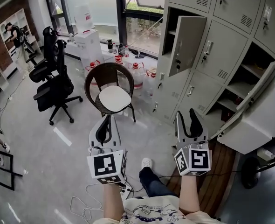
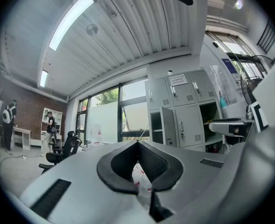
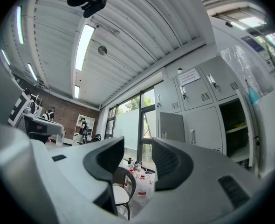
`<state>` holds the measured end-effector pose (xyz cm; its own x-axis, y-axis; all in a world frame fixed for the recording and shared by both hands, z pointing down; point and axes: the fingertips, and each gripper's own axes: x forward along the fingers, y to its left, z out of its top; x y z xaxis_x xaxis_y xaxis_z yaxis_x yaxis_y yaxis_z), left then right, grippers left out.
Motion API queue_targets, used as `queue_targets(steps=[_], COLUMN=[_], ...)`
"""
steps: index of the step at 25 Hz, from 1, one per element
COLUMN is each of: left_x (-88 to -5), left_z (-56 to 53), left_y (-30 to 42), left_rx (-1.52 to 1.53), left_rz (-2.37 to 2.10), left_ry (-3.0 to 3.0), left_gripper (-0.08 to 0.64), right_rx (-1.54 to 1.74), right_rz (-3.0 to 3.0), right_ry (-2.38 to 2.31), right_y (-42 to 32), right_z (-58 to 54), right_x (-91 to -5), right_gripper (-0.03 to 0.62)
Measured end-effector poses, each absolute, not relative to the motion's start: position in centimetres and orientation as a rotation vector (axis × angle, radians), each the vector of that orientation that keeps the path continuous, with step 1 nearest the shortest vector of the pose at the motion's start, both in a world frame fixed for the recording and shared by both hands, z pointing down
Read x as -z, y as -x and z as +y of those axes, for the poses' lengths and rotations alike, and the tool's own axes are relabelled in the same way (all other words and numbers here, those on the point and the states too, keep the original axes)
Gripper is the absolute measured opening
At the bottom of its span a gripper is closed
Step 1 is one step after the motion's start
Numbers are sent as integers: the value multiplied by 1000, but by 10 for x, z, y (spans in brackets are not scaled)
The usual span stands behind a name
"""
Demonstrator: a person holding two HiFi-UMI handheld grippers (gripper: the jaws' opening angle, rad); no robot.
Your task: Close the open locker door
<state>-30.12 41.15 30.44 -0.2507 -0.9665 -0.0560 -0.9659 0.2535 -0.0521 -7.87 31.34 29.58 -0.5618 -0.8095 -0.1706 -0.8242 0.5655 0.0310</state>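
Note:
A bank of grey lockers (image 1: 221,55) fills the upper right of the head view. One grey locker door (image 1: 186,43) in the left column stands swung open toward the room; it also shows in the left gripper view (image 2: 169,127) and the right gripper view (image 3: 171,127). A second door (image 1: 255,96) hangs open further right, beside a shelved compartment. My left gripper (image 1: 103,121) is shut and empty, its tips meeting (image 2: 137,143). To its right, my right gripper (image 1: 192,119) is open with nothing between its fingers (image 3: 138,146). Both are well short of the lockers and point toward them.
A round brown chair with a white cushion (image 1: 110,94) stands ahead of my left gripper. Water bottles (image 1: 136,73) sit by the window, and a black office chair (image 1: 53,78) stands at the left. A big white box (image 1: 258,125) juts in at the right. Cables (image 1: 81,204) lie on the floor.

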Motion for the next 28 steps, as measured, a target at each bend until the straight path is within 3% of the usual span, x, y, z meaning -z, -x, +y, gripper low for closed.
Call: queue_targets(steps=[18, 28], left_x=[-299, -304], left_z=[145, 77], left_y=[383, 404], left_rx=[63, 85], left_rz=[2423, 2450], left_ry=[1879, 1870], left_gripper=[2, 2], right_rx=[-120, -96], right_rz=[2655, 2656], right_ry=[1407, 1409], right_y=[163, 179], right_z=[38, -34], right_x=[-296, -301], right_gripper=[184, 184])
